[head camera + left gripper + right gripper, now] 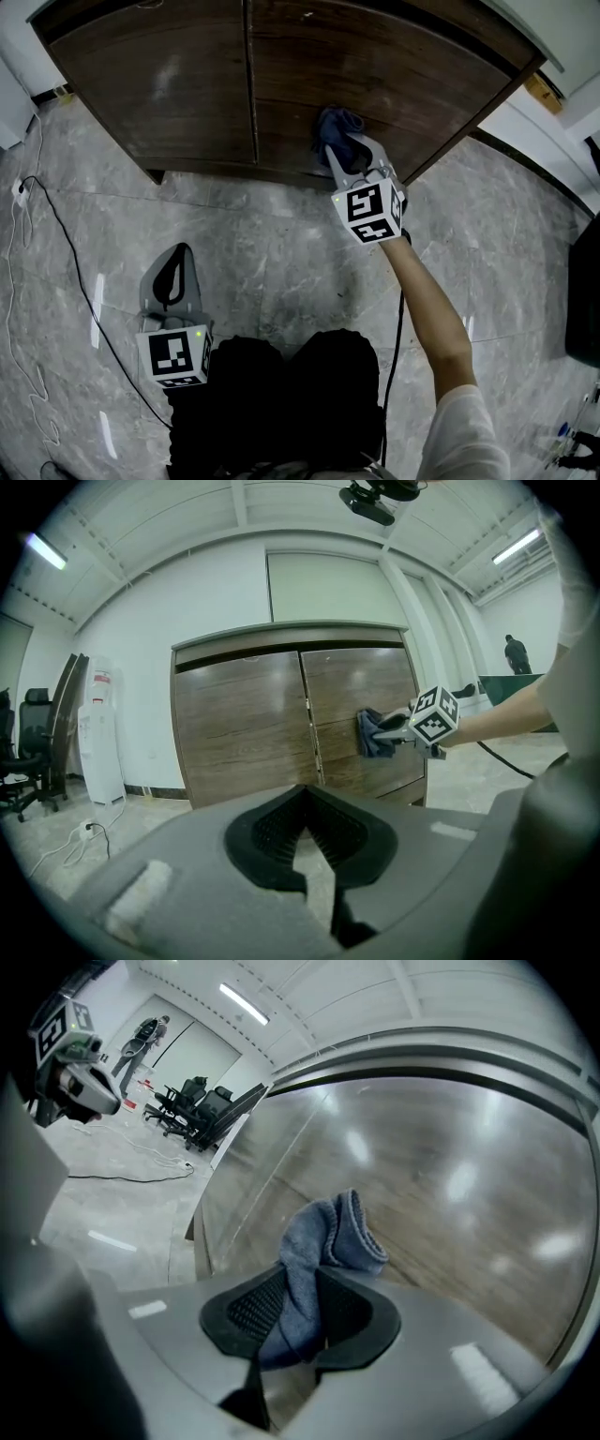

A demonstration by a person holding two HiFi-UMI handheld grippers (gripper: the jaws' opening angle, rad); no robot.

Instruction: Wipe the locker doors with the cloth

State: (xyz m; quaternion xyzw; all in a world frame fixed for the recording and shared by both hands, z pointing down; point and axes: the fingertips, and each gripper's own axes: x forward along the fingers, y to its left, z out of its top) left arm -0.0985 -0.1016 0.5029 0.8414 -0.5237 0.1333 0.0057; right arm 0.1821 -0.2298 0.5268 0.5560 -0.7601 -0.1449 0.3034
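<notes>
Right claw (301,1283) pinching cloth (330,1234), long axis along jaws (bunched end against locker door (459,1171)), left claw (302,797) closed, empty.

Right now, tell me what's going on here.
A person is wiping the wooden locker doors. The right hand-held gripper is clamped on a blue cloth and holds it against the lower half of the right-hand door. The left hand-held gripper hangs low over the floor, jaws together and empty, away from the locker.
</notes>
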